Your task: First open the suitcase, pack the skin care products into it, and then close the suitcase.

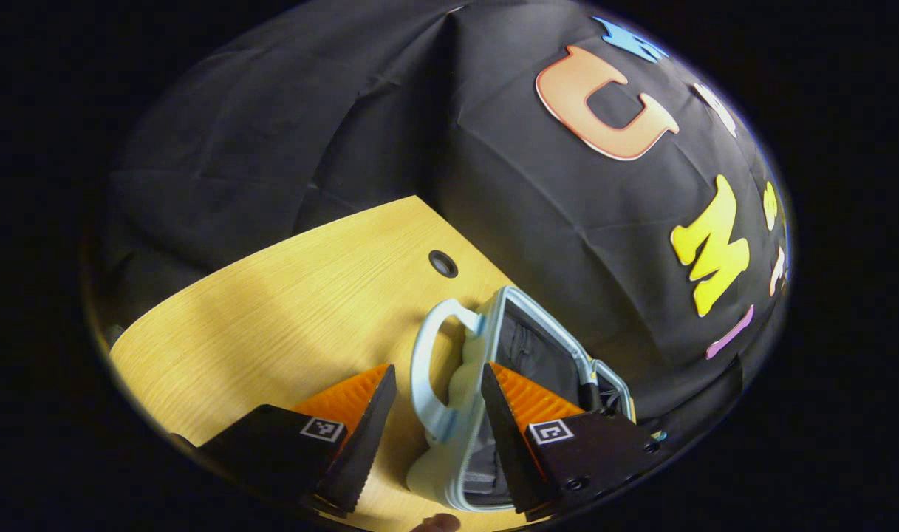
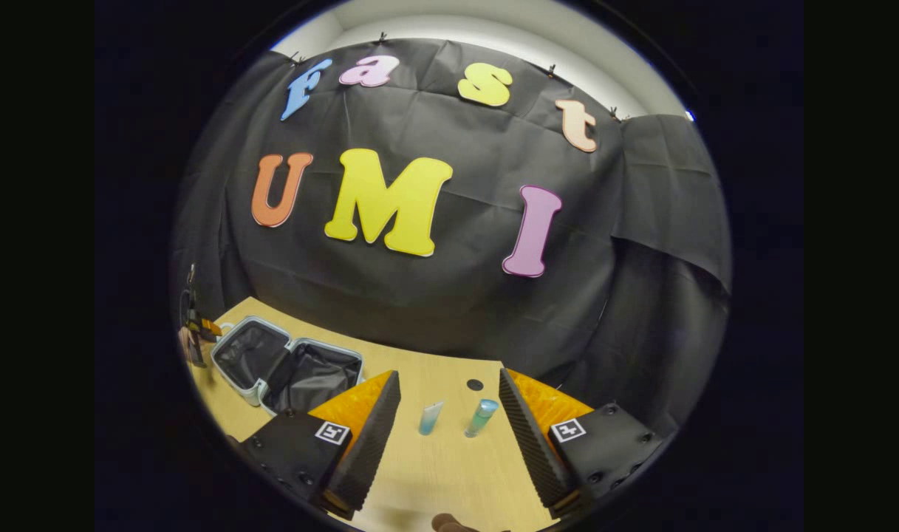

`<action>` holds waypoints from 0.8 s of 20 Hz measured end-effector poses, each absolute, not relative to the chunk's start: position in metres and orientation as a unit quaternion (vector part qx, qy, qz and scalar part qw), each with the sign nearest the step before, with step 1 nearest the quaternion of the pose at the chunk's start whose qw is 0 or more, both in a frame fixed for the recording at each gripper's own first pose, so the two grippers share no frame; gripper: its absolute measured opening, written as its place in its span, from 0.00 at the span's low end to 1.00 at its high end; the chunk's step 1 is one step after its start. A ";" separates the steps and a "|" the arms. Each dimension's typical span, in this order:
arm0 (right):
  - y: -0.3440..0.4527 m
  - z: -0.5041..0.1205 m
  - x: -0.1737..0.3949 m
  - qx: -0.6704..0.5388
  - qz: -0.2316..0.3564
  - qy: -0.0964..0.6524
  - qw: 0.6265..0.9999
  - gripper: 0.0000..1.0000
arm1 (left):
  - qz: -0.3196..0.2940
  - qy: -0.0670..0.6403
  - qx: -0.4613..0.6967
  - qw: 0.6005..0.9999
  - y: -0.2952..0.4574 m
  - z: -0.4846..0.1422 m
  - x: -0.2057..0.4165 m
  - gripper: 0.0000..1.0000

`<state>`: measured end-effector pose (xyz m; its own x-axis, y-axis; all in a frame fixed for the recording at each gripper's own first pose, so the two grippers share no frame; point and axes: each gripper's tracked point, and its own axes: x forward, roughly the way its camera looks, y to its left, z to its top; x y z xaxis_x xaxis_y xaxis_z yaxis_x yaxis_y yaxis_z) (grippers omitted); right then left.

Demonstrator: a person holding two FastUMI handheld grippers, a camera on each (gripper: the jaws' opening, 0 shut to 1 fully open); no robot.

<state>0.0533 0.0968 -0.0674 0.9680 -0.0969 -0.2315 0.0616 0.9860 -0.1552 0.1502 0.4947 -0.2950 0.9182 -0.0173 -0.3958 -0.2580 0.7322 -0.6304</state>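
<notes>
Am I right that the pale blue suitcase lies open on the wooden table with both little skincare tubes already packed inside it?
Not quite. The pale blue suitcase does lie open on the wooden table, but the right gripper view shows both skincare tubes, the pale blue tube and the teal tube, standing on the table outside it, ahead of the open right gripper.

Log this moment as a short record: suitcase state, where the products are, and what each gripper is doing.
suitcase: open, both halves lying flat on the table, nothing seen inside
handle: pale loop between the left gripper's fingers
products: tube and bottle stand on the table, outside the suitcase
left gripper: open, fingers either side of the handle
right gripper: open, aimed at the two products, holding nothing
</notes>
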 end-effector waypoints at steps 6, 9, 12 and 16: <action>0.078 -0.069 0.056 -0.052 -0.033 0.113 0.992 0.80 | 0.020 0.104 -0.275 0.956 0.433 -0.194 0.128 0.97; 0.060 -0.075 0.060 -0.038 -0.033 0.115 0.992 0.80 | -0.009 0.090 -0.243 0.966 0.368 -0.161 0.115 0.98; 0.032 -0.084 0.065 -0.028 -0.040 0.123 0.991 0.80 | -0.042 0.090 -0.210 0.973 0.284 -0.145 0.110 0.98; -0.010 -0.095 0.072 -0.016 -0.050 0.128 0.990 0.80 | -0.119 0.093 -0.158 0.976 0.157 -0.147 0.103 0.98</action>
